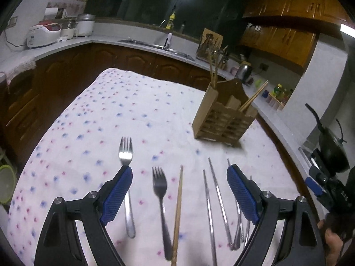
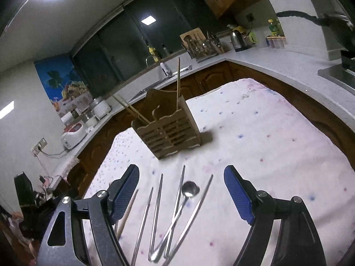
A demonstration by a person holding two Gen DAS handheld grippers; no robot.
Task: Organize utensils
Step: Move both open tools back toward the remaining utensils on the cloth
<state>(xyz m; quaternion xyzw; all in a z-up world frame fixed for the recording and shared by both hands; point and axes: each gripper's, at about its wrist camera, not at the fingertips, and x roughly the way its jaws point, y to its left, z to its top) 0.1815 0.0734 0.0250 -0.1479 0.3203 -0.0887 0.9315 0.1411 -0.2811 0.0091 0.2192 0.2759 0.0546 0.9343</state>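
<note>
Forks (image 1: 160, 190) of steel, a wooden chopstick (image 1: 178, 212) and thin metal chopsticks (image 1: 216, 197) lie on the dotted cloth (image 1: 88, 115); left gripper (image 1: 179, 190) spread above them, pinching nothing. Slatted wooden holder (image 1: 224, 119) stands beyond. Right view: right gripper (image 2: 182, 188) spread, empty, over metal chopsticks (image 2: 156, 201) and a round-bowled spoon (image 2: 189, 189), possibly crossing; holder (image 2: 168, 130) holds upright wooden sticks.

Between my left fingers (image 1: 179, 190): a fork (image 1: 160, 190) and a wooden chopstick (image 1: 178, 210) on the bench (image 1: 111, 115). Second fork (image 1: 125, 155) beyond the left finger. Between my right fingers (image 2: 181, 188): metal chopsticks (image 2: 158, 201), spoon (image 2: 188, 189) crossing them. Holder (image 2: 168, 133) stands ahead, chopsticks (image 2: 178, 82) in it.
</note>
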